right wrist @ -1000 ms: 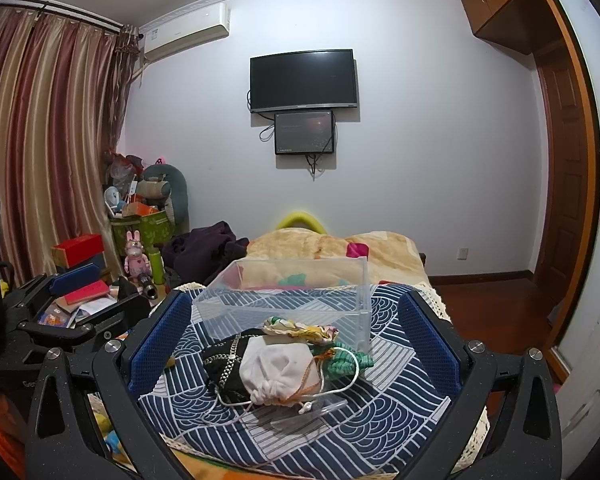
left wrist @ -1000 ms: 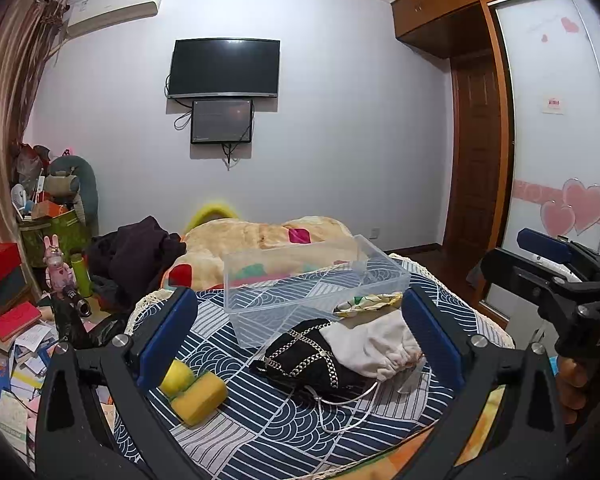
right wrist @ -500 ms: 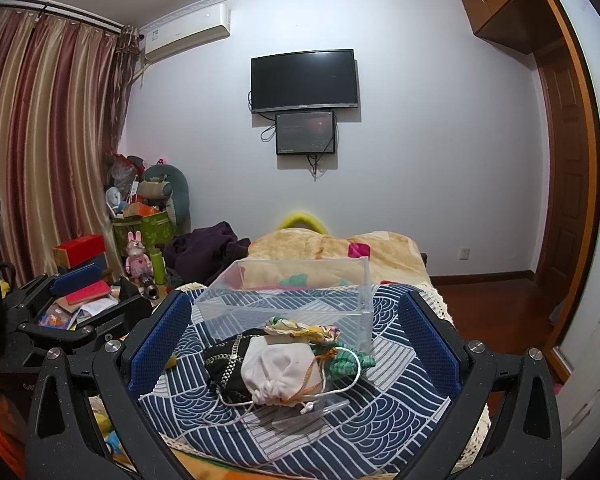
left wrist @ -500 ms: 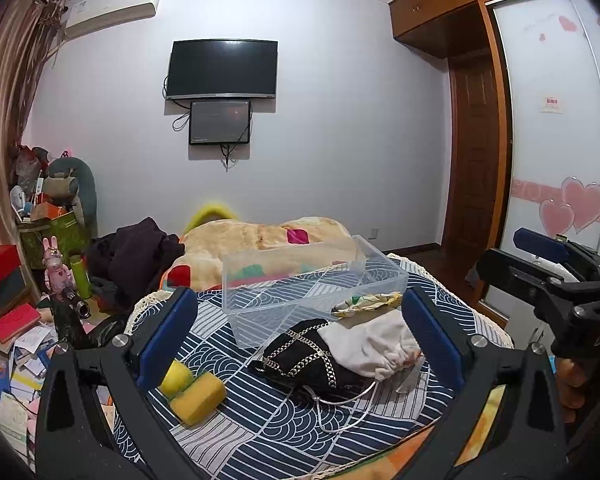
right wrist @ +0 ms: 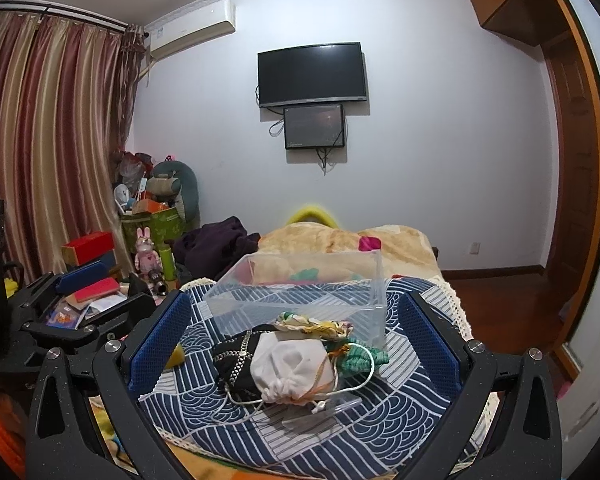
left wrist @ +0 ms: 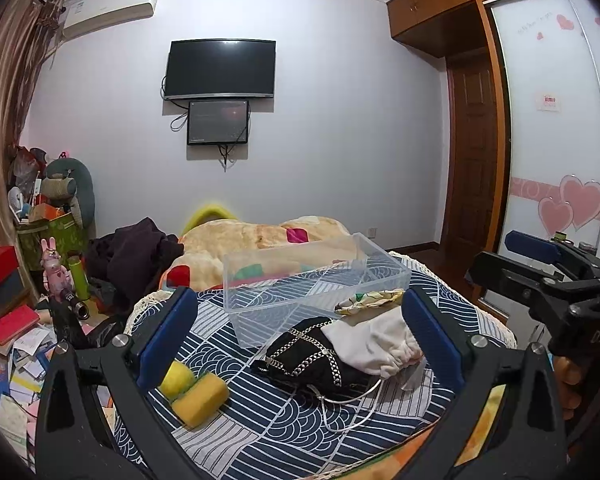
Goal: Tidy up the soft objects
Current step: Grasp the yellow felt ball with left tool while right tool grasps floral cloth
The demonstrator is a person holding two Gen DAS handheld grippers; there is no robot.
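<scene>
The white letters "DAS" are read on the black body of the right gripper (left wrist: 572, 304), at the right edge of the left wrist view. Writing on the wardrobe door (left wrist: 548, 120) and its small red-and-white sticker (left wrist: 549, 101) is too small to be read.

Premises are a lived-in domestic bedroom: a bed under a navy-and-white wave-patterned bedspread (left wrist: 284, 420) fills the foreground, with a rumpled beige fleece blanket (left wrist: 260, 236) at 12 o'clock. On the far wall at 12 o'clock hangs a black flat-screen television (right wrist: 312, 74) with a smaller dark monitor (right wrist: 314, 126) just below it and a white wall-mounted air conditioner (right wrist: 192, 26) toward 11 o'clock. Striped red-and-gold floor-length curtains (right wrist: 48, 140) hang at 9 o'clock above piled boxes and plush toys (right wrist: 156, 208), and a brown wooden door (left wrist: 476, 152) beside a white sliding wardrobe panel with pink heart decals (left wrist: 560, 160) stands at 3 o'clock.
</scene>
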